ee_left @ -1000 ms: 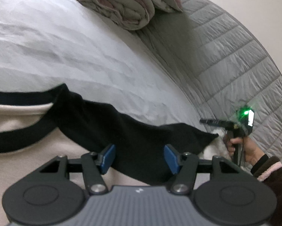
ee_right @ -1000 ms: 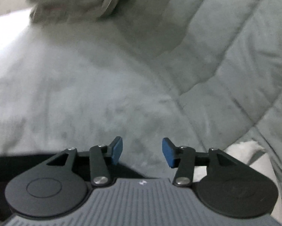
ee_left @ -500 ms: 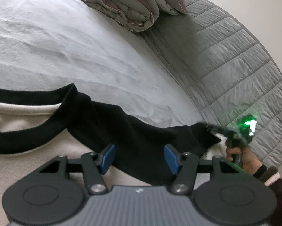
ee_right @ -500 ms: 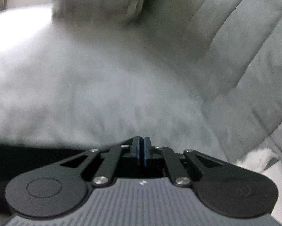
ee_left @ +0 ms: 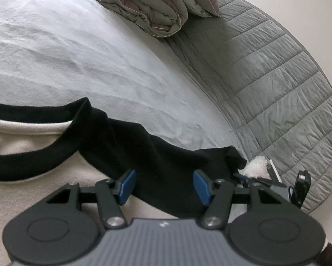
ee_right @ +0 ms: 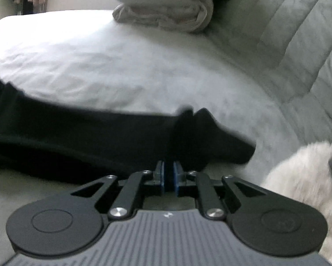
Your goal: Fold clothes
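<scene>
Since a second ago the right gripper (ee_right: 168, 175) has swung in from over the bare bed sheet (ee_right: 126, 71) to the cuff end of the black sleeve (ee_right: 112, 133), its jaws going from apart to nearly together; they are now easing open a little with dark cloth between the pads, so it looks pinched on the sleeve, loosely. In the left wrist view the cuff at 3 o'clock has lifted and bunched, and the right gripper sits mostly hidden behind the left one's frame. The left gripper (ee_left: 163, 184) has not moved: released, jaws apart, hovering over the sleeve near the shoulder, no pad pressing on cloth. The cream sweater (ee_left: 33, 190) with black collar lies flat on the bed at 9 o'clock, sleeve running out toward 3 o'clock. A folded duvet (ee_left: 148, 6) sits at 12 o'clock, a white fluffy item (ee_right: 298, 173) at 4 o'clock in the right view. Likely step: folding the sleeve in over the body; a slack grip could drop the cuff.
</scene>
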Demonstrator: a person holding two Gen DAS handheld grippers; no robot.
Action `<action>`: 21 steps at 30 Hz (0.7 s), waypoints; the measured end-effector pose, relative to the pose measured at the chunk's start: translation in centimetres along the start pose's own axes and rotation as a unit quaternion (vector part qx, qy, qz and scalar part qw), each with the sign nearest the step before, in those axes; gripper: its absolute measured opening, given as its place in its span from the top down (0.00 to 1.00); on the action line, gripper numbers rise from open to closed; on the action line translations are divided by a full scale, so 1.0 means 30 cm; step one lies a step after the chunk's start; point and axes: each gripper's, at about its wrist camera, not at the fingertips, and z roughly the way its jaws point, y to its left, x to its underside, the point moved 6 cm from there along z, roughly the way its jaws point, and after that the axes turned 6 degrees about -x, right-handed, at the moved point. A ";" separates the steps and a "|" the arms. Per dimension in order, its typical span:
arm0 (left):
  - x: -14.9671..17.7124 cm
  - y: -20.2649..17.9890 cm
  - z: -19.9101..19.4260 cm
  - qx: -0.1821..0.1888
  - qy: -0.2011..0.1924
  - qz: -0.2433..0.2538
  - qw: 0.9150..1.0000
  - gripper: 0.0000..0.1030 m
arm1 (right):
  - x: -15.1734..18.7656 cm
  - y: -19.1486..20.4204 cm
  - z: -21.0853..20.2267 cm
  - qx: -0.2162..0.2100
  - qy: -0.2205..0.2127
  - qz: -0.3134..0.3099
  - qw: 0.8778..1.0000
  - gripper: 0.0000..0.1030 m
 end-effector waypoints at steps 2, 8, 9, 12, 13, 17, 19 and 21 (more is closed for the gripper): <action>0.000 0.001 0.000 0.000 0.000 0.000 1.000 0.42 | -0.017 0.001 -0.029 -0.006 -0.005 0.007 1.000 0.80; -0.001 0.006 0.000 0.002 0.000 -0.002 1.000 0.42 | -0.144 -0.071 -0.087 0.006 -0.064 0.058 0.996 0.57; -0.002 0.007 0.000 0.002 0.000 -0.003 1.000 0.42 | -0.171 -0.101 -0.088 0.011 -0.076 0.076 0.994 0.57; -0.002 0.008 0.000 0.003 0.001 -0.004 1.000 0.42 | -0.234 -0.201 -0.050 0.033 -0.085 0.133 0.987 0.57; -0.001 0.008 0.000 0.003 0.001 -0.004 1.000 0.42 | -0.244 -0.233 -0.018 0.041 -0.075 0.152 0.985 0.57; -0.001 0.008 -0.001 0.004 0.001 -0.004 1.000 0.42 | -0.215 -0.273 0.119 0.055 0.019 0.207 0.977 0.74; -0.001 0.008 -0.002 0.003 0.001 -0.004 1.000 0.42 | -0.191 -0.257 0.165 0.050 0.058 0.227 0.971 0.74; -0.002 0.007 -0.003 0.002 0.000 -0.003 1.000 0.42 | -0.170 -0.221 0.193 0.046 0.076 0.228 0.970 0.65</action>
